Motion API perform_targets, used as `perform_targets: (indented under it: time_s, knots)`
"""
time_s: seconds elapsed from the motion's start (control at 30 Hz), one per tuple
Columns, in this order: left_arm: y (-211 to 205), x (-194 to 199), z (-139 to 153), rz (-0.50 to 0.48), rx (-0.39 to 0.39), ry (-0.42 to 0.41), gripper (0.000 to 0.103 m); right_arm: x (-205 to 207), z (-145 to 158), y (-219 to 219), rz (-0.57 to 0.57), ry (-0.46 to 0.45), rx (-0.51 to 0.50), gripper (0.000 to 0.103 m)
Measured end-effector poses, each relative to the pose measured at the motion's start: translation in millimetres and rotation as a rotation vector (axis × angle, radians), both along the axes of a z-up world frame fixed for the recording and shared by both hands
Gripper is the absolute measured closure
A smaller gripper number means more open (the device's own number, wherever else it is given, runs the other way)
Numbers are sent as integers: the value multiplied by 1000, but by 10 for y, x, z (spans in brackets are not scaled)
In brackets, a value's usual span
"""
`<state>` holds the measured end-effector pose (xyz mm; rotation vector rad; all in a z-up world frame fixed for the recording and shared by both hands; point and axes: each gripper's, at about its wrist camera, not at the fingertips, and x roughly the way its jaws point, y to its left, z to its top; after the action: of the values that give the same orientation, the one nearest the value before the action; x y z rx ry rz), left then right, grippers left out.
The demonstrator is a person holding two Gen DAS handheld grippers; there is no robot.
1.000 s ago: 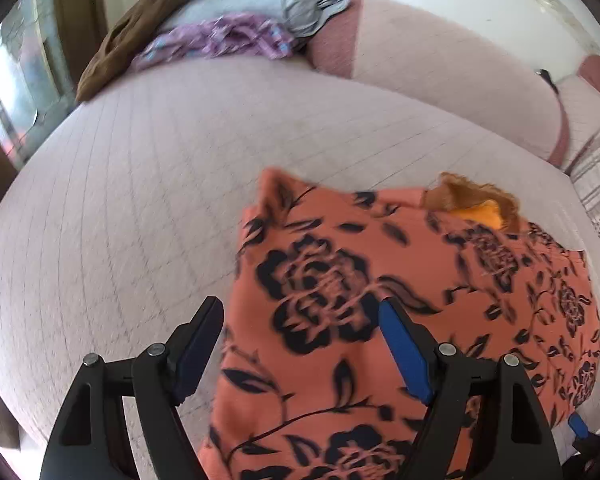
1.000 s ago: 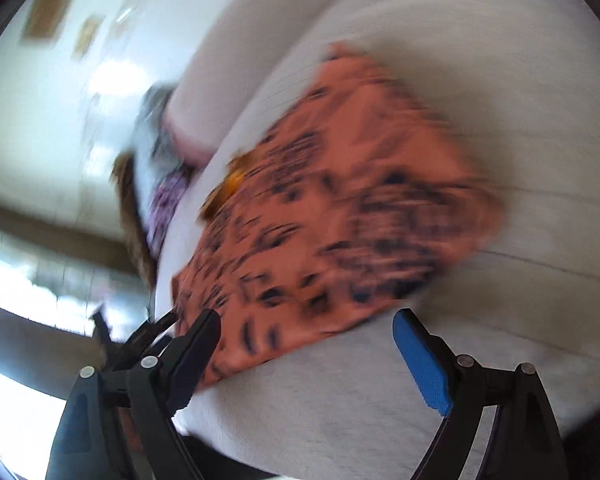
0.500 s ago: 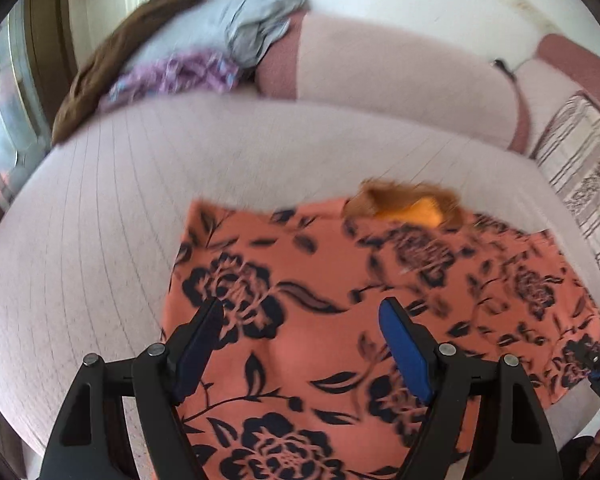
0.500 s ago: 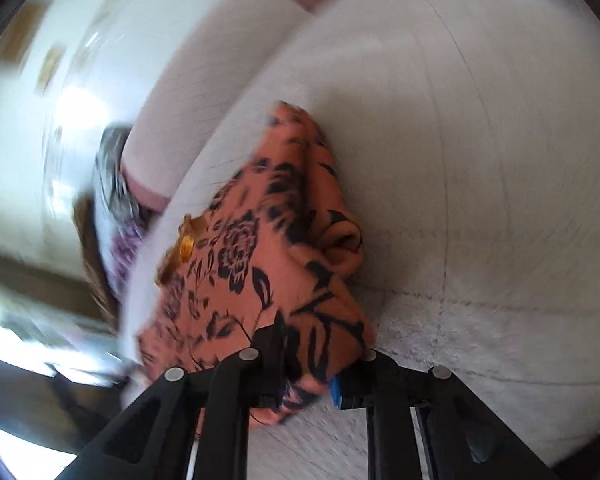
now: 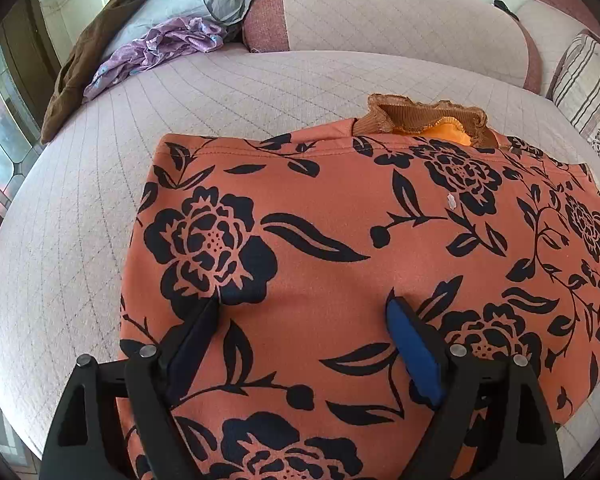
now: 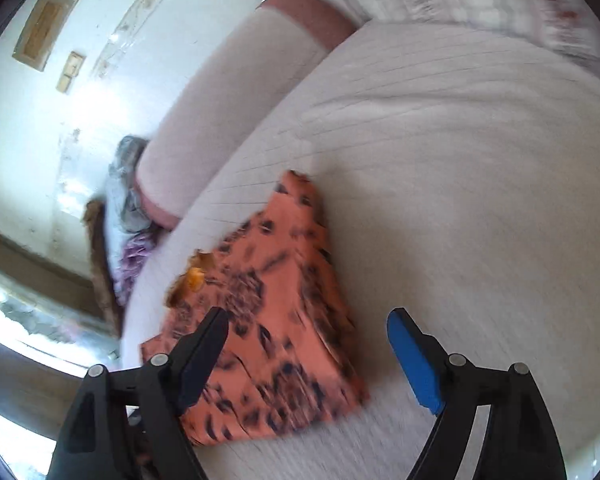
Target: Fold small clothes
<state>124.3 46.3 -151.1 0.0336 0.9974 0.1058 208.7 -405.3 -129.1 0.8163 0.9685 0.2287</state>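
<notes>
Now your right tongs (image 6: 306, 338) have let go of the orange flowered cloth (image 5: 340, 248) and stand wide (left tongs (image 5: 302, 320) wide too, over it), so this fold looks done.

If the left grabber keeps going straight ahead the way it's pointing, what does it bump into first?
Most likely the orange flowered cloth. The left gripper is open with the cloth spread right under and ahead of its fingers, so it should meet that fabric first. Exact depth is hard to judge.
</notes>
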Motion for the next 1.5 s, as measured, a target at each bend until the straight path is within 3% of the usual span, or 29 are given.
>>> perform_targets:
  time_s: [0.2, 0.23, 0.27, 0.3, 0.4, 0.47, 0.5, 0.57, 0.6, 0.63, 0.7, 0.77, 0.8, 0.83, 0.87, 0.9, 0.93, 1.07, 1.2, 1.37, 1.4, 1.47, 1.5]
  knots:
    - [5, -10, 7, -9, -13, -1, 13, 1118, -376, 256, 216, 97, 4, 23]
    - [2, -8, 8, -11, -13, -2, 13, 1219, -447, 324, 243, 119, -4, 43]
    - [3, -6, 4, -13, -14, -4, 13, 1346, -529, 438, 256, 140, -27, 56]
    - [12, -8, 4, -15, -18, -6, 13, 1438, -530, 505, 272, 157, -55, 78]
    - [14, -3, -20, -17, -14, -17, 11, 1434, -447, 562, 243, 119, -184, 85]
    - [12, 8, -36, -14, -9, -16, 10, 1455, -642, 459, 171, 172, -126, 84]
    - [25, 10, -26, -12, -19, -11, 10, 1423, -638, 420, 142, 164, -87, 79]
    - [42, 19, -4, -22, -24, -1, 10, 1354, -523, 440, 126, 142, -121, 65]
    - [55, 17, 22, -25, -27, 2, 12, 1288, -428, 453, 110, 132, -178, 42]
    - [82, 2, 65, -25, -22, 18, 15, 1219, -340, 450, 86, 115, -212, 33]
    - [169, -92, 176, 2, -43, -1, 31, 996, -99, 433, 40, 51, -230, 33]
    - [354, -266, 252, 47, -60, -39, 35, 783, 69, 482, 59, -2, -212, 33]
    - [425, -309, 227, 69, -57, -34, 59, 628, 165, 539, 69, -36, -209, 33]
    - [544, -347, 132, 88, -69, 4, 70, 504, 217, 612, 84, -59, -199, 33]
    - [641, -389, 92, 75, -110, -2, 72, 376, 268, 693, 110, -75, -175, 32]
    - [673, -396, 107, 65, -104, 2, 81, 264, 246, 801, 155, -85, -144, 29]
    - [706, -392, 152, 65, -111, 13, 84, 169, 171, 927, 202, -76, -136, 29]
    - [975, -338, 373, 92, -277, -3, 81, -63, -174, 1271, 264, 11, -210, 29]
    - [1127, 38, 389, 103, -253, 7, 66, -181, -168, 1378, 254, -27, -235, 27]
    - [1212, 724, 221, 115, -263, 64, 63, -259, -177, 1254, 240, -15, -208, 27]
    - [1225, 862, 176, 109, -258, 80, 68, -250, -174, 1222, 241, -14, -208, 27]
    - [1310, 1011, 117, 131, -279, 104, 96, -276, -158, 1191, 241, -12, -207, 27]
    - [1349, 1040, 131, 138, -290, 102, 98, -274, -154, 1188, 241, -10, -207, 27]
